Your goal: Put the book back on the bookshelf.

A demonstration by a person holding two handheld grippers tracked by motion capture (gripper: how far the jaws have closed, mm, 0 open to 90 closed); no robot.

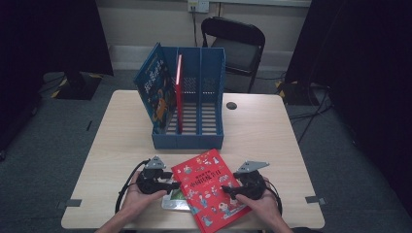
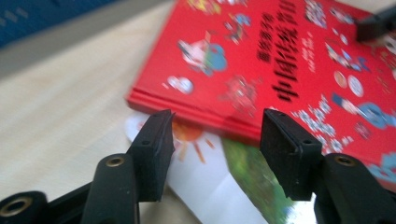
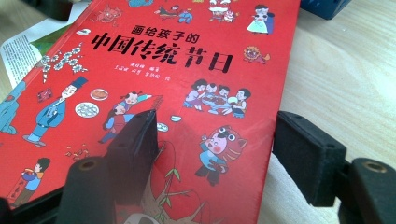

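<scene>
Near the front edge of the tabletop [image 1: 272, 126], a red picture book [image 1: 210, 187] lies flat and skewed, its lower part resting on a thinner white-and-green booklet [image 1: 176, 200] that pokes out at its left side. Behind them, toward the tabletop's middle, stands a blue file rack [image 1: 194, 104] with three slots; a blue picture book [image 1: 156, 90] leans in the left slot and a slim red book [image 1: 179, 92] stands upright beside the first divider, while the right slot is free.

Each gripper flanks the red picture book. The left gripper [image 1: 170, 182] sits at the book's left edge with its jaws released, wide apart, pointing at the spine edge and the booklet beneath, touching nothing that I can make out. The right gripper [image 1: 227, 190] is also spread open, one jaw over the cover and the other off the book's right edge, straddling that edge without pinching it.

The book looks like a stiff hardcover with a glossy, likely slippery face, moderately heavy for its size. Pressing down on the cover would only slide it. Best hold is probably across the thickness at an overhanging edge, where the booklet lifts it slightly off the tabletop.
</scene>
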